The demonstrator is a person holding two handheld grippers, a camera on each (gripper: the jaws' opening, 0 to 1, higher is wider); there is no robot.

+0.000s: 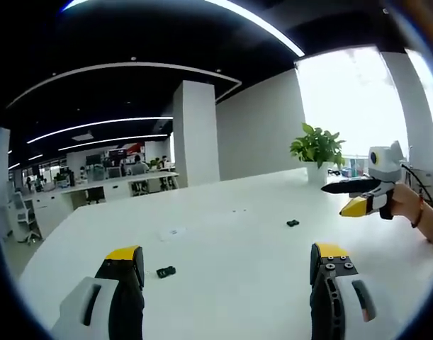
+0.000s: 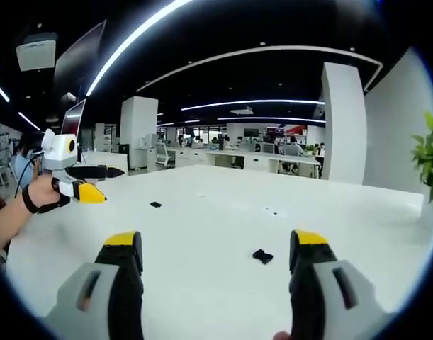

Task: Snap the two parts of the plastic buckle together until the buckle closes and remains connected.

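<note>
The left tongs (image 1: pixel 227 273) are spread wide with nothing between the jaws, held above the white bench (image 1: pixel 230 234). One buckle part (image 1: pixel 166 272) lies flat on the bench just beside the inner face of the left-hand jaw, clear of it. The second buckle part (image 1: pixel 293 223) lies farther out on the bench, well apart from the first. In the left gripper view, the right tongs (image 1: pixel 354 198) appear at the right edge, held by a hand (image 1: pixel 425 216) above the bench. In the right gripper view, the right tongs (image 2: pixel 220 258) are likewise wide open and empty, with a buckle part (image 2: pixel 262 256) resting on the bench (image 2: pixel 202 234) between the jaws, nearer the right-hand one and touching neither. The other buckle part (image 2: pixel 155 205) lies farther away, near the left tongs (image 2: pixel 88 183), which a hand (image 2: pixel 39 195) holds above the bench. A potted plant (image 1: pixel 317 149) stands at the far bench edge.
</note>
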